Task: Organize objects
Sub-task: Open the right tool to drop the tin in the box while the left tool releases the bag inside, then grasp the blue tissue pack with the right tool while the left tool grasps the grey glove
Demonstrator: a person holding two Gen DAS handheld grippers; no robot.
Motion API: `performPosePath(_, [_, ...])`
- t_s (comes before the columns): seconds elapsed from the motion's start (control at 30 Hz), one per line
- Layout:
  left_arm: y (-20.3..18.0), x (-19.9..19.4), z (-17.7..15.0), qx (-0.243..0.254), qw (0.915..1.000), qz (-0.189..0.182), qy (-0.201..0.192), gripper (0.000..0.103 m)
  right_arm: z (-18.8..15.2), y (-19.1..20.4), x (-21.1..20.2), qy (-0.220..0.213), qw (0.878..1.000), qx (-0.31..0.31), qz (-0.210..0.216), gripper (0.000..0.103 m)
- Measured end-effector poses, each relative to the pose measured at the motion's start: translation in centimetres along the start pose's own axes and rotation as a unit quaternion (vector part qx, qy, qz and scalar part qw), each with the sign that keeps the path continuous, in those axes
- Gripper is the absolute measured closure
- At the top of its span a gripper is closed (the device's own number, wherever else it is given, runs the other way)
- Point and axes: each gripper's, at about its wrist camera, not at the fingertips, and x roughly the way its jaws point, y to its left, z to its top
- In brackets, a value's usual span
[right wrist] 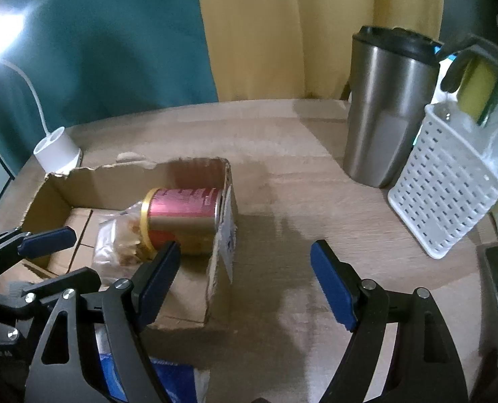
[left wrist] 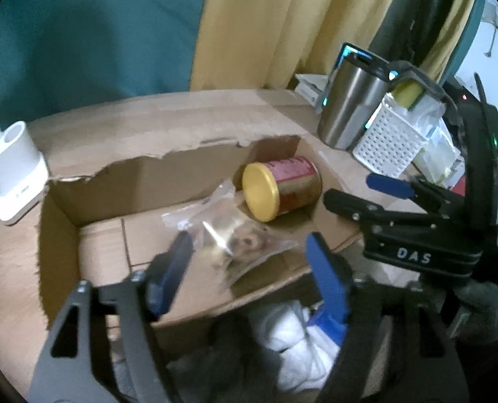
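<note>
Left tool [left wrist: 249, 255] partly hides blurred snack bag [left wrist: 228, 231] inside box [left wrist: 121, 174].

The wooden table [right wrist: 299, 194] holds a torn cardboard box [right wrist: 195, 288], a white holder [right wrist: 55, 151], a metal cup [right wrist: 383, 114] and a white basket [right wrist: 443, 188].

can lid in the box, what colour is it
Golden yellow. The can lies on its side with its lid facing the left wrist camera, where it shows best.

The can's [right wrist: 181, 218] label is too blurry to read. The basket [right wrist: 447, 188] hides most of the yellow thing [right wrist: 477, 90] in it, and the snack bag [left wrist: 228, 235] is smeared, contents unclear
</note>
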Motion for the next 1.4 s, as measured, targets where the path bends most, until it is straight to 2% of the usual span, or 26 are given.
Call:
performPosePath(0.53, [1.6, -4.7, -2.2, -0.027, 0.9981, 0.044, -0.035, 0.026, -1.7, 2.1, -4.8, -0.028, 1.0, -0.014, 0.005, 0.02])
performPosePath(0.87, [2.3, -6.9, -4.0, -0.041, 0.9963, 0.058, -0.049, 0.026, -3.0, 3.3, -6.4, -0.031, 0.999, -0.023, 0.018, 0.02])
performPosePath(1.4, [2.9, -8.8, -7.1, -0.056, 0.9946, 0.073, -0.049, 0.026, -5.1, 4.4, -7.7, -0.029, 0.999, -0.03, 0.027, 0.019])
